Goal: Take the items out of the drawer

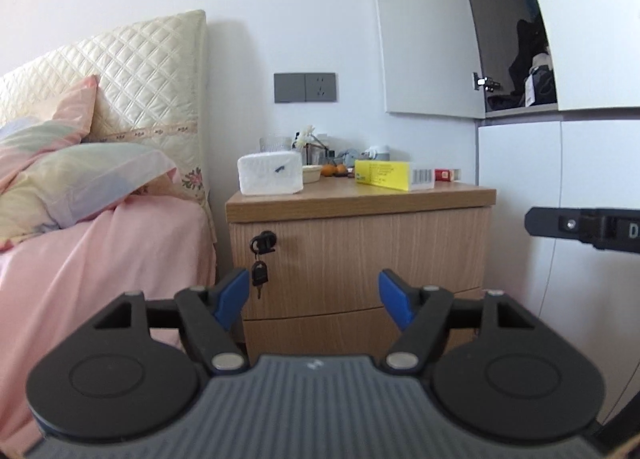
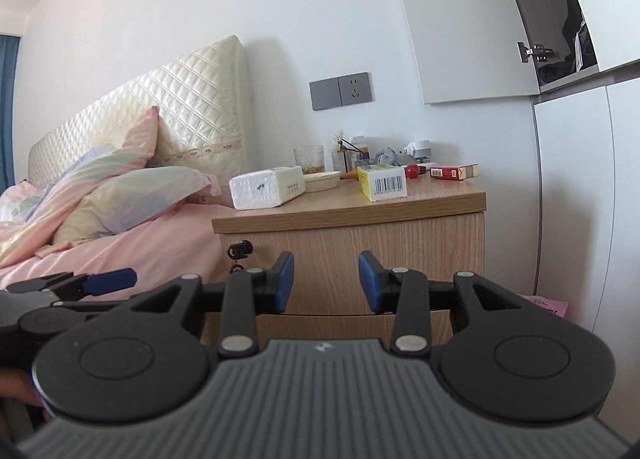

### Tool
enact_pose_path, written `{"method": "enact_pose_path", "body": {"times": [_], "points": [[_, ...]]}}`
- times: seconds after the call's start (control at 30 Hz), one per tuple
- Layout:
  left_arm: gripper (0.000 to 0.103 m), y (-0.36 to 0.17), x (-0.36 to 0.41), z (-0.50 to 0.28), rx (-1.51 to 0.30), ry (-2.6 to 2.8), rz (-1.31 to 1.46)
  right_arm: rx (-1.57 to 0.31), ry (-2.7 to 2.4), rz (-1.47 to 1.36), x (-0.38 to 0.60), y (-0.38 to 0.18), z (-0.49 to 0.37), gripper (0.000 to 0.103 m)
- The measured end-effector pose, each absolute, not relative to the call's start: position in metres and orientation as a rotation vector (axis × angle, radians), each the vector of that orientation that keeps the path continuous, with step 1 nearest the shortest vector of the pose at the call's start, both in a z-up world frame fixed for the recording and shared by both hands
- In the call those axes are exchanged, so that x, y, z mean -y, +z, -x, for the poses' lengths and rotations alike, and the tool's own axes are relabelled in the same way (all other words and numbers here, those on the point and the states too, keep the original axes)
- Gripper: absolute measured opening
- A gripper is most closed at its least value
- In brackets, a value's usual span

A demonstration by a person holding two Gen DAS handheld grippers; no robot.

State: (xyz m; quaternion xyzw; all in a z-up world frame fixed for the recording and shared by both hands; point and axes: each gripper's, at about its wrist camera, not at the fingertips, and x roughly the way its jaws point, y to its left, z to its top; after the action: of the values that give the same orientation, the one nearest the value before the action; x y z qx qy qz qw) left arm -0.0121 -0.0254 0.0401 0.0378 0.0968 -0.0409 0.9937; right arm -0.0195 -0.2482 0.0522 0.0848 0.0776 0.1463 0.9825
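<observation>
Drawers first, from the left wrist view: the nightstand [image 1: 360,255] shows a top drawer [image 1: 360,255] and a lower drawer [image 1: 320,335], both closed, so the items inside are hidden. A lock [image 1: 263,239] with a dangling key [image 1: 260,277] sits at the top drawer's left edge. No handle shows; the likeliest hold is the curved gap between the two fronts. The front looks like stiff, smooth wood, probably slippery for the pads, and the drawer may be locked. The left hand-held gripper [image 1: 314,299] faces the front, well apart from it, jaws spread and holding nothing. On the nightstand top stand a tissue pack [image 1: 270,173] near the left edge, a yellow box [image 1: 394,175] and a red box [image 1: 447,174] toward the right. A bed [image 1: 100,259] with pink sheets lies left, a white wardrobe [image 1: 560,199] right.

From the right wrist view, the right hand-held gripper [image 2: 326,279] hangs before the same front, not touching it, jaws spread and empty. A grey socket [image 2: 341,91] sits on the white wall above the nightstand.
</observation>
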Motion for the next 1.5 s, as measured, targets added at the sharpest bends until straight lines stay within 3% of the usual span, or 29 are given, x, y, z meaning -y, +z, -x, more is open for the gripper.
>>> {"method": "enact_pose_path", "body": {"times": [0.23, 0.8, 0.9, 0.97, 1.5], "points": [[0.075, 0.038, 0.021, 0.025, -0.162, -0.07, -0.077, -0.139, 0.311, -0.172, 0.239, 0.045, 0.036, 0.04], [0.097, 0.034, -0.005, 0.025, -0.149, -0.034, -0.022, -0.111, 0.293, -0.142, 0.226, 0.039, 0.028, 0.041], [0.1, 0.032, -0.005, 0.024, -0.156, -0.035, -0.024, -0.099, 0.252, -0.132, 0.225, 0.037, 0.03, 0.059], [0.101, 0.031, -0.006, 0.024, -0.158, -0.038, -0.018, -0.09, 0.24, -0.134, 0.226, 0.036, 0.031, 0.091], [0.102, 0.028, -0.003, 0.022, -0.172, 0.039, -0.021, -0.097, 0.238, -0.131, 0.229, 0.034, 0.032, 0.09]]}}
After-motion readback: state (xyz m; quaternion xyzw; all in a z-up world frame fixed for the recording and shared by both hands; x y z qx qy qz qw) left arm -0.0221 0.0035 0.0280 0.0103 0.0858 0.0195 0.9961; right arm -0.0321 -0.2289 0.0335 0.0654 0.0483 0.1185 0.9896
